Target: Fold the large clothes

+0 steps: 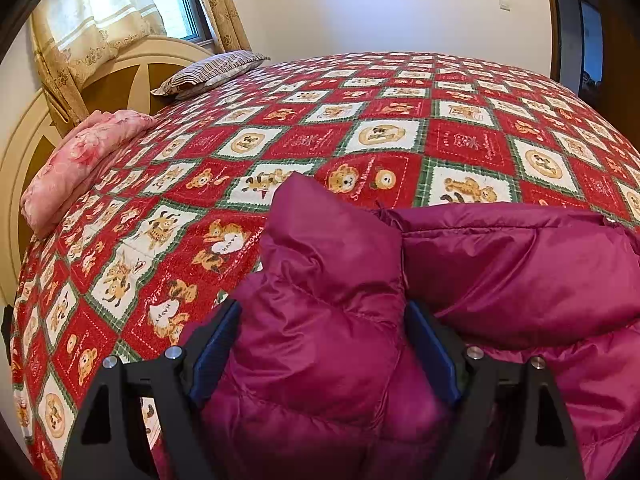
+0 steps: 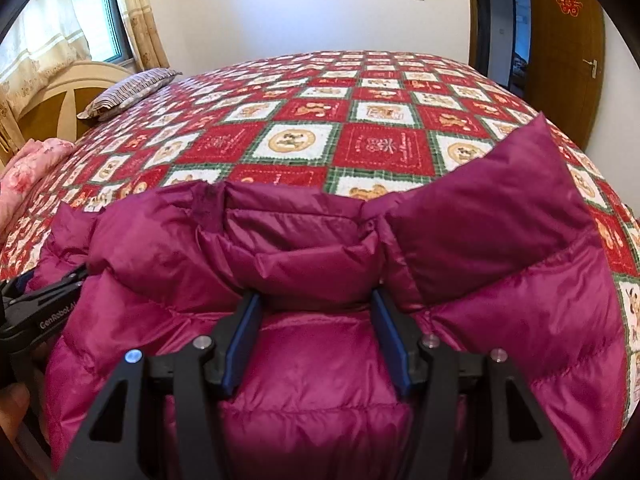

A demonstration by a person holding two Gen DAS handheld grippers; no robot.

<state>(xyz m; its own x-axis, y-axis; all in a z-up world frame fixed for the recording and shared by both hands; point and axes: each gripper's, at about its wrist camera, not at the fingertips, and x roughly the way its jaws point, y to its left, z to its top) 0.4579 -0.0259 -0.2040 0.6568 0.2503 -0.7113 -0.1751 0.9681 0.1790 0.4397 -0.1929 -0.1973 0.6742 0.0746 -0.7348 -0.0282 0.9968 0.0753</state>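
A: What matters most for this fold?

B: Both grippers have puffy fabric bunched between their fingers, so I'd keep the two grips level with each other and carry the fold over in one even sweep. Down filling springs back, so it likely needs pressing flat once it lands.

A: What is each one holding?

B: The left gripper (image 1: 324,344) stands wide, with a thick bulge of the down jacket (image 2: 304,248) filling the gap between its blue fingers (image 1: 214,354); the fabric touches both. The right gripper (image 2: 316,336) is set narrower, its fingers closed on a padded fold near the jacket's middle.

A: Where does the jacket lie?

B: On the bed (image 1: 380,112), at the near edge of the red teddy-bear quilt, well apart from the pink pillow (image 1: 76,168) and the striped pillow (image 1: 208,72) by the headboard.

A: And how does it look?

B: Magenta, shiny, quilted in stitched bands, already bunched into a lumpy heap. One flat corner sticks up at the right in the right wrist view. It looks slippery, so a shallow pinch could slide off.

A: Risk?

B: Uneven lifting would likely twist the bundle.
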